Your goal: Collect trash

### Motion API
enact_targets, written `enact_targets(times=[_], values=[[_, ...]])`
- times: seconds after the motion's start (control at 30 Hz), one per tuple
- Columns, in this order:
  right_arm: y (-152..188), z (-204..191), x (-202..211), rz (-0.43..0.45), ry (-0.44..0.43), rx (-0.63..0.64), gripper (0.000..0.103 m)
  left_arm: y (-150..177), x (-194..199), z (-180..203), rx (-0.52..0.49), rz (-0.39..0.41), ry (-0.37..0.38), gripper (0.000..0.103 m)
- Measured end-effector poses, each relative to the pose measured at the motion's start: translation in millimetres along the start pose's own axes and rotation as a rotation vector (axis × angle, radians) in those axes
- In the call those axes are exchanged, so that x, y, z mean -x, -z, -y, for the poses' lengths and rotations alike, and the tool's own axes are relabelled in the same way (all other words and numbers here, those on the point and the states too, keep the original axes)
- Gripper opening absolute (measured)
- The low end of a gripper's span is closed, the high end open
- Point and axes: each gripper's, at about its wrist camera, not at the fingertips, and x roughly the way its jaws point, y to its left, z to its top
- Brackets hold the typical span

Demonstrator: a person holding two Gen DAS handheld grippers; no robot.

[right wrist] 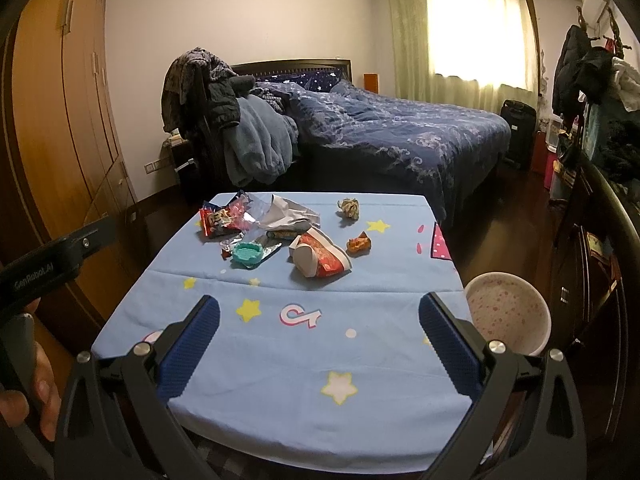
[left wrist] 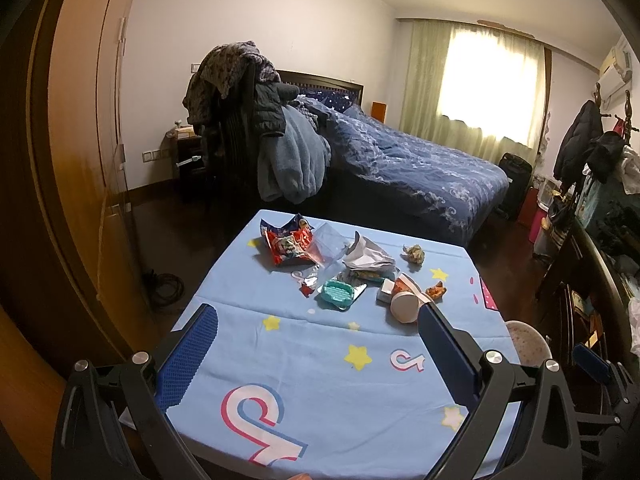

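Trash lies on a table with a light blue star cloth [left wrist: 304,364] [right wrist: 304,344]. There is a red snack bag [left wrist: 286,244] [right wrist: 220,218], crumpled white paper [left wrist: 366,258] [right wrist: 286,212], a teal plastic tray [left wrist: 336,293] [right wrist: 247,254], a tipped red paper cup [left wrist: 405,304] [right wrist: 320,260], an orange wrapper [left wrist: 436,291] [right wrist: 359,244] and a crumpled ball [left wrist: 414,255] [right wrist: 349,207]. A pink-speckled white bin [right wrist: 508,314] [left wrist: 526,342] stands by the table's right edge. My left gripper [left wrist: 318,320] is open and empty over the near cloth. My right gripper [right wrist: 319,312] is open and empty, short of the trash.
A bed with a dark blue quilt [left wrist: 416,160] [right wrist: 400,136] lies beyond the table. A chair piled with clothes [left wrist: 256,120] [right wrist: 232,128] stands at its near corner. A wooden wardrobe [left wrist: 80,140] is left, a cluttered dark cabinet [right wrist: 592,220] right.
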Motion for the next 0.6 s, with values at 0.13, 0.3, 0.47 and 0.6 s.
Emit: enact_targets(times=[0.13,0.3,0.47,0.6], values=[[0,1,-2,-0.002,-0.001,0.001,0.100,2,-4,0,-0.003,-0.002,0.000,0.099],[0,2,-7,-0.008,0.001,0.003,0.100,3,-16,2,-0.006,-0.014,0.002,0.099],[-3,3,-18,-0.023,0.002,0.006,0.100,4,-26,2,-0.004,-0.037,0.005,0.099],[-5,3,-23,-0.027,0.000,0.004,0.100,2,-33,4,-0.007,-0.053,0.007,0.099]])
